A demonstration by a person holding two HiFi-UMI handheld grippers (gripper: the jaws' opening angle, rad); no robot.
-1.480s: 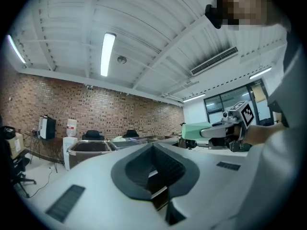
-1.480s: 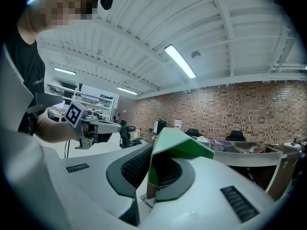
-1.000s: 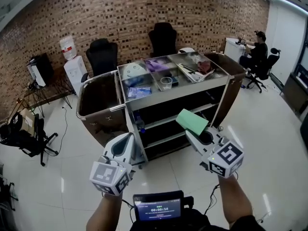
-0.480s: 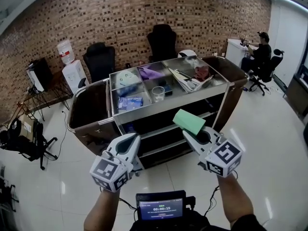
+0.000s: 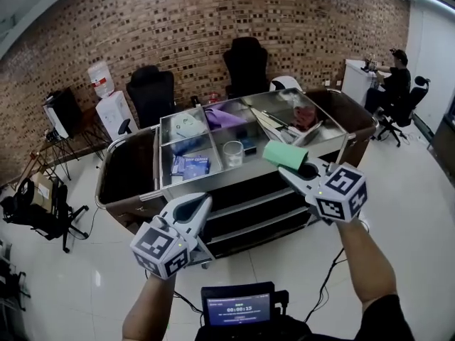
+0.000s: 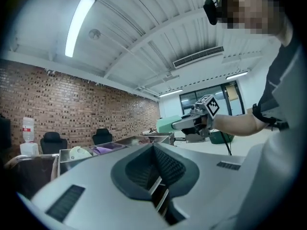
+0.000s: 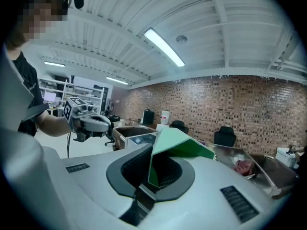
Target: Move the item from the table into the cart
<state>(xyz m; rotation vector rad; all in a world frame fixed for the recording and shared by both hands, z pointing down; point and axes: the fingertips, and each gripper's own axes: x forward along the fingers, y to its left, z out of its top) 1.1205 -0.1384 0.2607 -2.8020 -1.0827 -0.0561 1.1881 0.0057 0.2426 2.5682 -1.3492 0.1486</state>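
Your right tongs (image 5: 293, 170) are clenched on the green item (image 5: 284, 153) and hold it in the air over the near rim of the cart (image 5: 213, 181), just beside the compartment with the clear cup (image 5: 232, 152). In the right gripper view, one edge of the item is pinched between the pads and the rest juts out tilted. Your left tongs (image 5: 202, 203) are clenched empty, low in front of the cart's shelves.
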